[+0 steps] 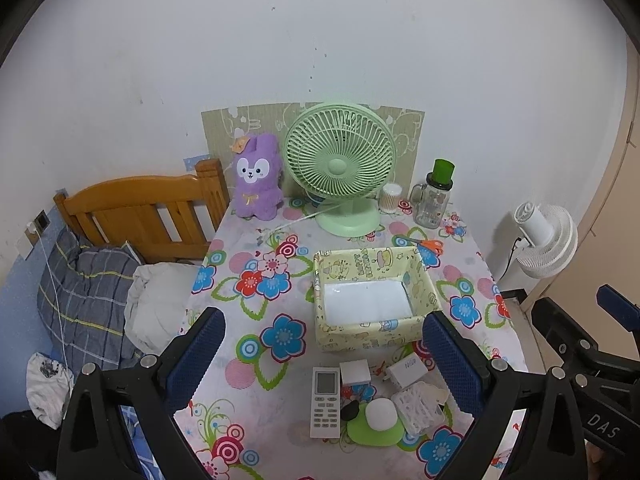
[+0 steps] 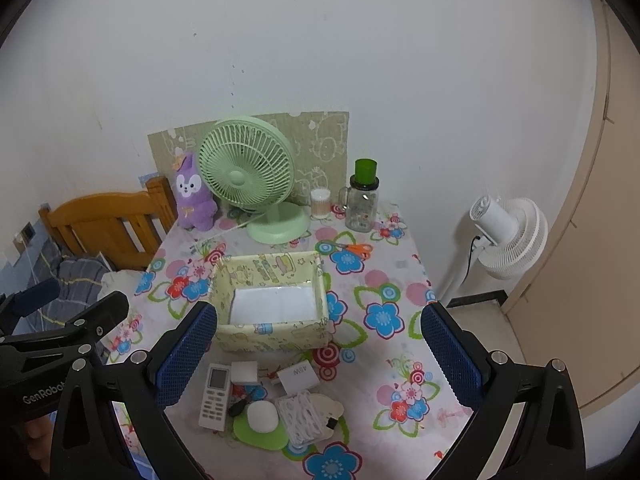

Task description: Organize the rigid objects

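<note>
An open yellow patterned box (image 1: 372,322) (image 2: 272,336) stands mid-table, empty with a white floor. In front of it lie a white remote (image 1: 325,402) (image 2: 216,396), a white cube (image 1: 355,372) (image 2: 244,373), a white charger (image 1: 408,372) (image 2: 299,378), a white dome on a green pad (image 1: 380,414) (image 2: 262,418) and a white lattice piece (image 1: 416,406) (image 2: 302,416). My left gripper (image 1: 324,352) is open and empty above them. My right gripper (image 2: 320,344) is open and empty above the table's front.
At the back stand a green desk fan (image 1: 340,168) (image 2: 248,176), a purple plush rabbit (image 1: 256,178), a cotton-swab jar (image 1: 390,198), a green-capped glass jar (image 1: 434,196) and orange scissors (image 1: 428,245). A wooden bed (image 1: 140,212) is left; a white floor fan (image 2: 504,236) right.
</note>
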A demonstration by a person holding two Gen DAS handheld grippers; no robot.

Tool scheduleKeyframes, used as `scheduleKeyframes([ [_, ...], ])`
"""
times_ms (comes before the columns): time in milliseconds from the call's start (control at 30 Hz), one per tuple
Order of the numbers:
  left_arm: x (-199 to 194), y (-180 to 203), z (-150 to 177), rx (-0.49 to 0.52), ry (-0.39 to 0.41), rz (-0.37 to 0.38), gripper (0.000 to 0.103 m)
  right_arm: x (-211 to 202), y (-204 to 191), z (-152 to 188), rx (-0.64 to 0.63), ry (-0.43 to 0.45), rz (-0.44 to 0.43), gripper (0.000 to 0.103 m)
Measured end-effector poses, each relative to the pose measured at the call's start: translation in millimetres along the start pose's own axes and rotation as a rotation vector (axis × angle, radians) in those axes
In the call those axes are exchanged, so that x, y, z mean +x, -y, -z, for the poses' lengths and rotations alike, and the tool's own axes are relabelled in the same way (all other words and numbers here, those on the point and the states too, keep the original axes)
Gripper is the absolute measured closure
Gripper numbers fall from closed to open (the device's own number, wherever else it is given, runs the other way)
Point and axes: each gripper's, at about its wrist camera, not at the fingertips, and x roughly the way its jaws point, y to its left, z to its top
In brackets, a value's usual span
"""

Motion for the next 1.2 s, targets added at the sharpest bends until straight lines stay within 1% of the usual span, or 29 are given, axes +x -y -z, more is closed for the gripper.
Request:
scheduleKeyframes([
  [467,-6,2,0,0.01,0.023,0.009,0.003,-8,2,-5,0.012,0.02,0.008,0.0],
  [1200,-8,2,-2,0.011,0.024,0.011,0.003,-11,4,-5,0.016,0.024,0.011,0.0],
])
